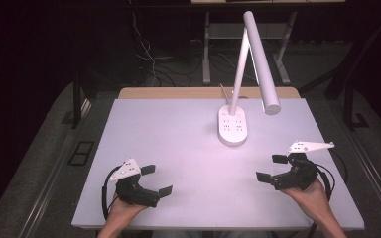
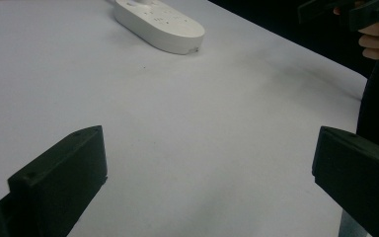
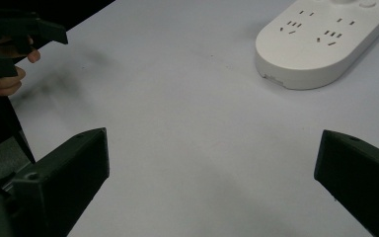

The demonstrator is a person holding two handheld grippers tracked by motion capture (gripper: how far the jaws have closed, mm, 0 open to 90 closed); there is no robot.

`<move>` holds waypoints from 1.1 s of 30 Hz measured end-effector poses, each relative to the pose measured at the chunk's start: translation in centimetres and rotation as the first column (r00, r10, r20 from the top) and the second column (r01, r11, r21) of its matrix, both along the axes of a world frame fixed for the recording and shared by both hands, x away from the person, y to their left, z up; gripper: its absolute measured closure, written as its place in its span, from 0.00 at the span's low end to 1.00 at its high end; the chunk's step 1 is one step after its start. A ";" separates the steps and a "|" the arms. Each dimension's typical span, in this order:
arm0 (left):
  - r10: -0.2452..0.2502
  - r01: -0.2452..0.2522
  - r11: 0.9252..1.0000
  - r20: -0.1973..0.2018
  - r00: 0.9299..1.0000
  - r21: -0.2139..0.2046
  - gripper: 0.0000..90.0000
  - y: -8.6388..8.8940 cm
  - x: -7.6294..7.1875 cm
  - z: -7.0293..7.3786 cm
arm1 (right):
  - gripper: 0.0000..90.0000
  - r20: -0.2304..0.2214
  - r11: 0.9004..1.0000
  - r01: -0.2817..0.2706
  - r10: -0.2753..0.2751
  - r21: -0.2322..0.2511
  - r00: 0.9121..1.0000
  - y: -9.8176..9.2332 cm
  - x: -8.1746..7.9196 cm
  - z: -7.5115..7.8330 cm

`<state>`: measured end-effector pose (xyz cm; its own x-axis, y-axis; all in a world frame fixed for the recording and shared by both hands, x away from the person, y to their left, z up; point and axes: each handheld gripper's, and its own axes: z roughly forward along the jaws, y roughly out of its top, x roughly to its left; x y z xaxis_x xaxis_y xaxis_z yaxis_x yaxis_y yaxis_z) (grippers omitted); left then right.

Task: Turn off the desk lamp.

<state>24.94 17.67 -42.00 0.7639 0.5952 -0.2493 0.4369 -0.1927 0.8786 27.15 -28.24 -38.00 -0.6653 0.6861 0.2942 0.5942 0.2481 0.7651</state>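
A white desk lamp (image 1: 253,59) stands at the back middle of the table on an oval base with sockets (image 1: 232,125); that base also shows in the left gripper view (image 2: 160,27) and the right gripper view (image 3: 325,39). My left gripper (image 1: 156,180) hovers near the front left of the table, jaws wide apart, nothing between them. My right gripper (image 1: 272,167) is at the front right, also open and holding nothing. Both point toward the table's middle. The bare white tabletop lies between each pair of jaws.
The white table (image 1: 178,148) has a wooden strip along its back edge. Behind it are dark floor, cables (image 1: 149,59) and metal table legs (image 1: 206,49). The other hand and its gripper appear at the far corner of each gripper view.
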 end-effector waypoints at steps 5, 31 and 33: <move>0.001 -0.001 1.000 -0.002 1.000 -0.003 0.00 0.0 0.0 0.0 | 0.00 -0.005 1.000 -0.013 0.013 -0.014 1.000 0.1 0.8 0.5; 0.001 -0.001 1.000 -0.008 1.000 -0.022 0.00 0.4 0.3 0.0 | 0.00 -0.019 0.998 -0.042 0.041 -0.052 0.999 1.3 5.2 2.5; 0.001 -0.001 1.000 -0.009 1.000 -0.023 0.00 0.4 0.2 0.0 | 0.00 -0.021 0.998 -0.044 0.042 -0.052 0.999 1.3 5.6 2.6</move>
